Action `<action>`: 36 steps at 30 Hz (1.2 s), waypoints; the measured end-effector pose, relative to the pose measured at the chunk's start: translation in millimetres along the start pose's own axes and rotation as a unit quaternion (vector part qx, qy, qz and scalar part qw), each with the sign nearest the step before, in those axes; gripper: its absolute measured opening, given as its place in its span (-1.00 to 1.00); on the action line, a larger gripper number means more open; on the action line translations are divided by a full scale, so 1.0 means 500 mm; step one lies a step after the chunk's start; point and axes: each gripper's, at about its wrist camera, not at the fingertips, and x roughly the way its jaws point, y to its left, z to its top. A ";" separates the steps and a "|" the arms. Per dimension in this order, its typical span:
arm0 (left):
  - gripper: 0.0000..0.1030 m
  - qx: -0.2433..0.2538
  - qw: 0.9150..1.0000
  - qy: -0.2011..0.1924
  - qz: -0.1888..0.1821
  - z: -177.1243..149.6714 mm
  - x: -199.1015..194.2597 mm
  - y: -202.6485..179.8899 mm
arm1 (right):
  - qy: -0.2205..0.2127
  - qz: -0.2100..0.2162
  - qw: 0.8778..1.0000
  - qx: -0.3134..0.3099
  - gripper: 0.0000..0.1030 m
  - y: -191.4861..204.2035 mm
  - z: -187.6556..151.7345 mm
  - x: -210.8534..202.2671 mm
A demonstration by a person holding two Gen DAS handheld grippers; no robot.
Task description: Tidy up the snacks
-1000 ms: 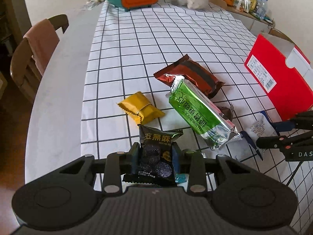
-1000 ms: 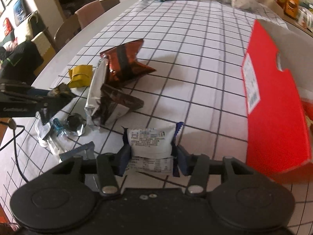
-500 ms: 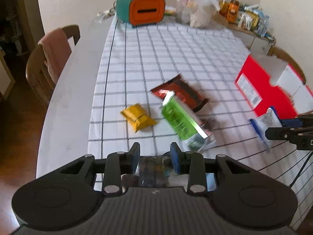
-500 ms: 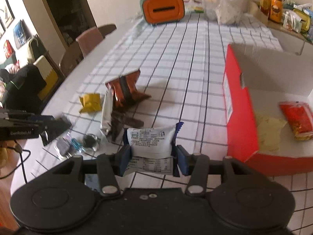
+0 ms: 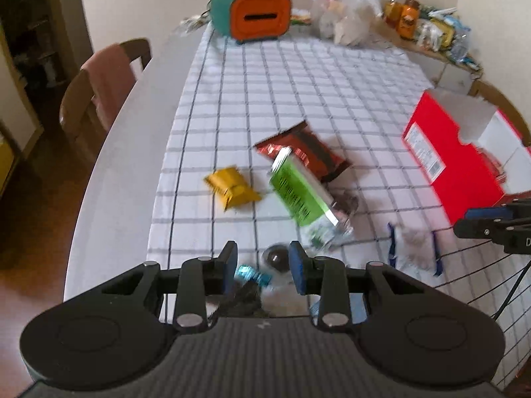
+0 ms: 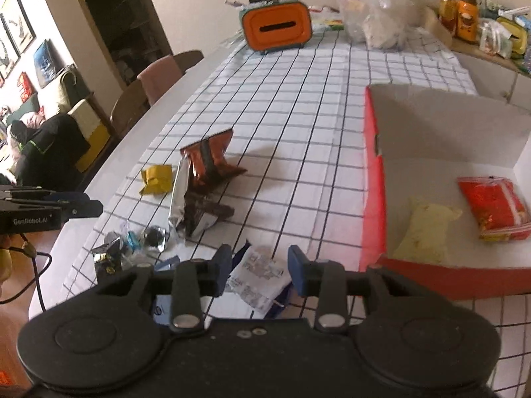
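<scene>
Snacks are slipping free: white packet [image 6: 262, 273] is lying loose beside the red box [image 6: 373, 195] under the closing, empty right tool [image 6: 259, 265], while the closed left tool [image 5: 264, 265] is hovering empty too.

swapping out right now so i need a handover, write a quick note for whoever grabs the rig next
Left tongs: shut, nothing between them, above the checked cloth.
Right tongs: jaws closing, empty; the white packet lies on the cloth below them.
Done: a red packet and a pale yellow packet are in the red box.
Left on the cloth: white packet, black packet, teal candy, dark round sweet, green packet, brown packet, small yellow packet.
Next, probably: regrip the white packet and carry it to the box.
</scene>
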 end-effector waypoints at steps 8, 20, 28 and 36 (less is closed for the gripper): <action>0.30 -0.072 0.997 0.033 0.009 -0.068 0.015 0.024 | 0.046 0.026 0.995 -0.083 0.25 0.012 -0.005 0.068; 0.38 -0.149 0.984 0.081 0.062 -0.105 0.082 0.003 | 0.109 0.031 0.956 -0.272 0.61 0.064 -0.012 0.149; 0.38 -0.199 0.973 0.092 0.075 -0.098 0.106 0.024 | 0.121 0.036 0.944 -0.305 0.36 0.064 -0.023 0.174; -0.26 -0.211 0.971 0.089 0.063 -0.097 0.094 0.026 | 0.102 0.039 0.951 -0.289 -0.04 0.068 -0.037 0.161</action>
